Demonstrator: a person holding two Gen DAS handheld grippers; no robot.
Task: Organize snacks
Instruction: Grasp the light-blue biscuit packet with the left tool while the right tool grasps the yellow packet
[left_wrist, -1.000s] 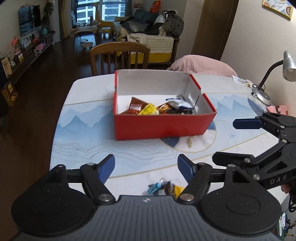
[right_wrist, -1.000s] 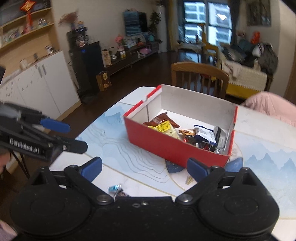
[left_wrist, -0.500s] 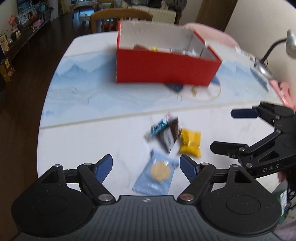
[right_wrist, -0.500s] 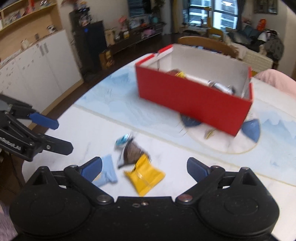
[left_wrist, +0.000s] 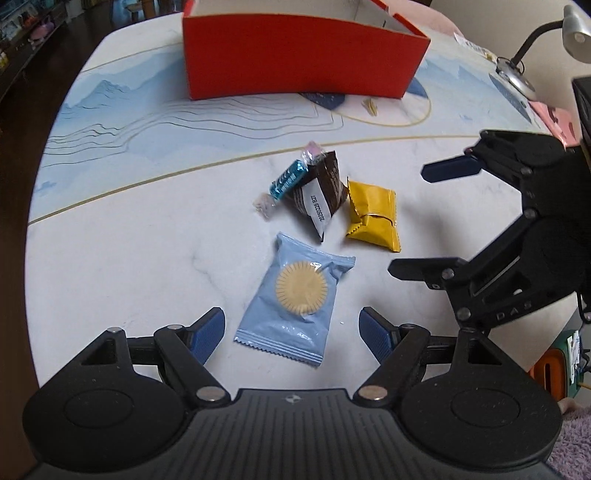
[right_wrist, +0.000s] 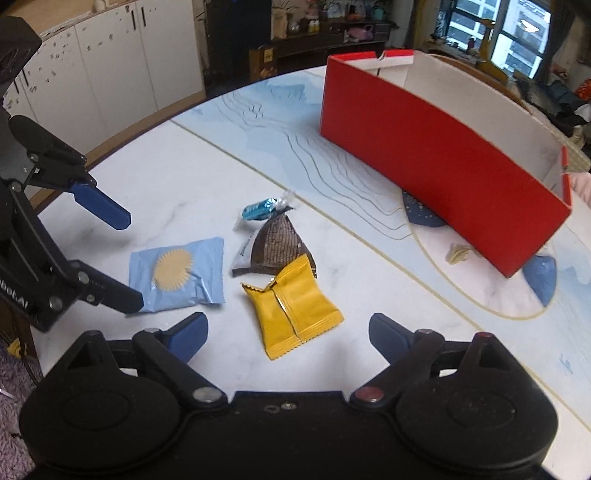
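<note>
Several snacks lie on the white table: a light blue biscuit packet (left_wrist: 295, 299) (right_wrist: 177, 275), a yellow packet (left_wrist: 373, 216) (right_wrist: 291, 306), a dark brown triangular packet (left_wrist: 317, 188) (right_wrist: 275, 247) and a small blue wrapped candy (left_wrist: 286, 181) (right_wrist: 258, 210). The red box (left_wrist: 295, 51) (right_wrist: 436, 147) stands beyond them. My left gripper (left_wrist: 291, 330) is open, its fingers either side of the blue packet's near end. My right gripper (right_wrist: 286, 334) is open, just before the yellow packet. Each gripper shows in the other's view, the right one (left_wrist: 436, 218) and the left one (right_wrist: 122, 258).
A desk lamp (left_wrist: 517, 70) stands at the table's far right edge. A small beige scrap (right_wrist: 458, 253) lies by the box's front. White cabinets (right_wrist: 110, 66) stand beyond the table's left side. The table edge (left_wrist: 33, 258) curves close on the left.
Both grippers have tilted down and come lower over the loose snacks. The red box has moved to the top of both views; the snacks now sit between the fingers.
</note>
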